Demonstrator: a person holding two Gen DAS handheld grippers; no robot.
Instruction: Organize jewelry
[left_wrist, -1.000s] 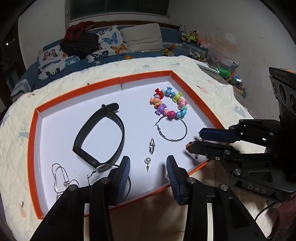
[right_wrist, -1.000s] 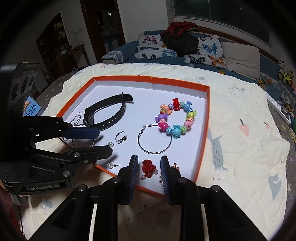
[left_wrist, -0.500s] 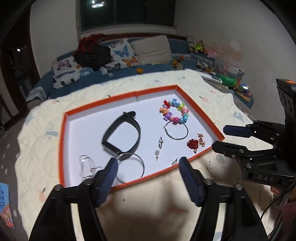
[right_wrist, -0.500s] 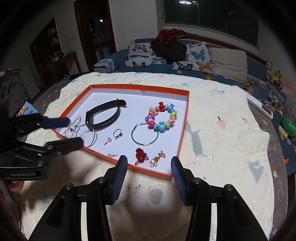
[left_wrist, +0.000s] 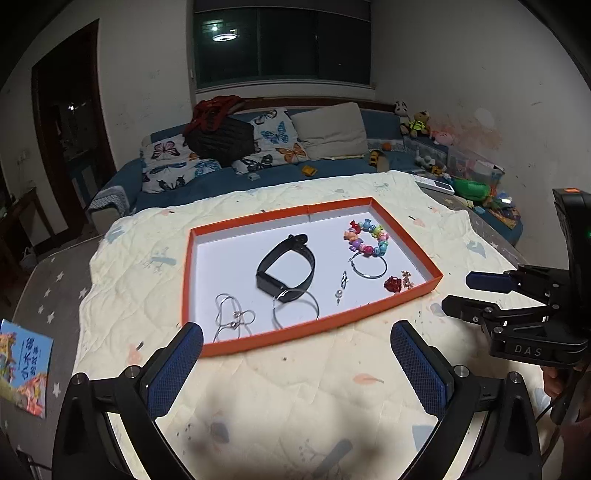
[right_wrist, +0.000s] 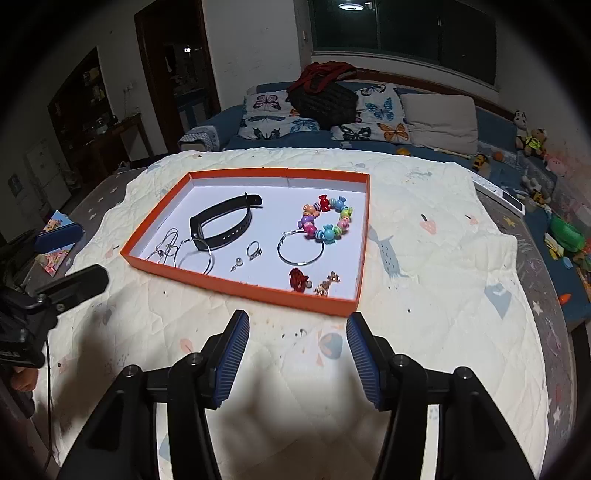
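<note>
An orange-walled tray (left_wrist: 192, 280) with a white floor sits on a cream quilted cloth (right_wrist: 436, 280) spread over the surface. Both claws hang over the cloth on the near side of the tray, holding nothing. The left claw (left_wrist: 295, 363) has its blue-padded fingers spread wide apart; the right claw (right_wrist: 297, 354) is parted too, though less widely.

All the jewelry lies inside the tray. A black wristband (left_wrist: 286, 267) lies near the middle. Toward the far right corner is a bracelet of bright candy-shaped beads (right_wrist: 325, 221), and a silver hoop (right_wrist: 301, 251) touches its near edge. A second hoop (left_wrist: 295, 308) overlaps the wristband's near end, and a thin silver chain (left_wrist: 231, 319) lies beside it toward the left wall. Between the hoops lie a small ring (right_wrist: 254, 250) and a pearl stud (right_wrist: 237, 263), slightly apart. Near the front right corner, a red flower piece (right_wrist: 298, 280) and a small gold charm (right_wrist: 327, 283) rest side by side.

A colourful booklet (left_wrist: 24, 363) lies off the cloth, to the left.
</note>
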